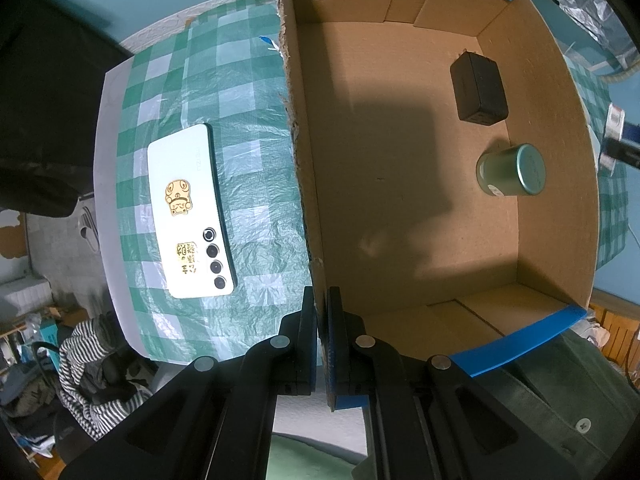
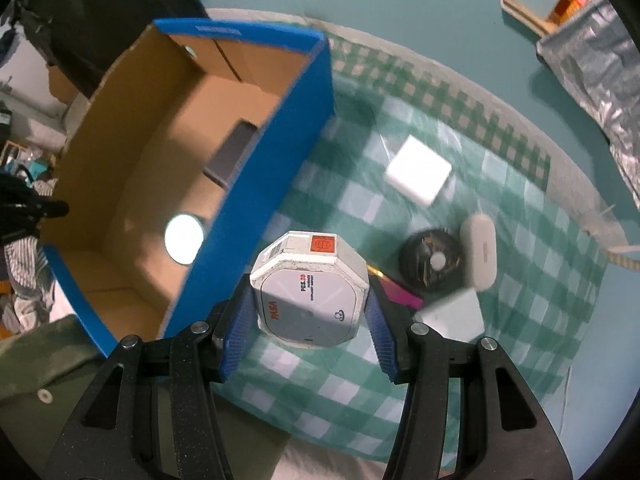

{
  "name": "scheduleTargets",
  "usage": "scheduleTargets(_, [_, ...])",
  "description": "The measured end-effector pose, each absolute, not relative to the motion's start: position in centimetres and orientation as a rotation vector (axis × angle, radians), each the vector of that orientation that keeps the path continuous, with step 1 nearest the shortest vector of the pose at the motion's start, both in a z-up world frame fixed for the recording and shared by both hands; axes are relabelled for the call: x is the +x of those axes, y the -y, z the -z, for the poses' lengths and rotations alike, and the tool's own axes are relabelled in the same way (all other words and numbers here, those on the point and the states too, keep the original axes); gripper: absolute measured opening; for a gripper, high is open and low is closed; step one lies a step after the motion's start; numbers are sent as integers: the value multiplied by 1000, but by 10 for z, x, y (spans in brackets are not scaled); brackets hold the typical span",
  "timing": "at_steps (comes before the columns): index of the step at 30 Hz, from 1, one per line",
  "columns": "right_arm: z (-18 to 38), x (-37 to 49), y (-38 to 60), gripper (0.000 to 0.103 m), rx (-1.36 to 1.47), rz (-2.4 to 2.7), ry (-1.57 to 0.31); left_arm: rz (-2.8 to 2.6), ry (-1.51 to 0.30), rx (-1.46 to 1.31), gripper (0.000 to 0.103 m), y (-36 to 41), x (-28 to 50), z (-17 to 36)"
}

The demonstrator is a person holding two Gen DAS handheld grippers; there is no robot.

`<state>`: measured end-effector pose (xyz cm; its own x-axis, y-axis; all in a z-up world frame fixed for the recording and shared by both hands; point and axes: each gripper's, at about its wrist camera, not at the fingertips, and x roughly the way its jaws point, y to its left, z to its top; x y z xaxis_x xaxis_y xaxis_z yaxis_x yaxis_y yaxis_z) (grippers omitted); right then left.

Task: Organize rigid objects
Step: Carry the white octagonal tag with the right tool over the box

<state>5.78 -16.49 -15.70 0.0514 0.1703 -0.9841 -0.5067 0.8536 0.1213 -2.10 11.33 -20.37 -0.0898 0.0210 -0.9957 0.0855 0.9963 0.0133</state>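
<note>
Cardboard box (image 1: 420,200) on the checked cloth (image 1: 240,120), left gripper (image 1: 322,312) pinching its wall, already holds black block (image 1: 478,88) & green tin (image 1: 512,170), while right gripper (image 2: 306,312) clamps octagonal box (image 2: 310,288) just beside it w/ phone (image 1: 188,212), white cube (image 2: 418,170), black disc (image 2: 430,260) & earbud case (image 2: 480,252) left outside.

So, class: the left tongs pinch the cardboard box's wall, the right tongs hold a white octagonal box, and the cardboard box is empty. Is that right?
One detail is wrong: the blue-edged cardboard box is not empty. The left wrist view shows a black rectangular block and a green metal tin inside. The left tongs do pinch its wall, and the right tongs hold the white octagonal box.
</note>
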Motion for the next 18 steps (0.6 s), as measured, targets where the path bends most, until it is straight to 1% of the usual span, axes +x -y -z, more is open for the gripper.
scheduleTargets(9, [131, 73, 133, 53, -320, -590, -1384, 54, -1661, 81, 4, -113, -21, 204])
scheduleTargets(18, [123, 81, 101, 53, -383, -648, -1350, 54, -1661, 82, 4, -113, -21, 204])
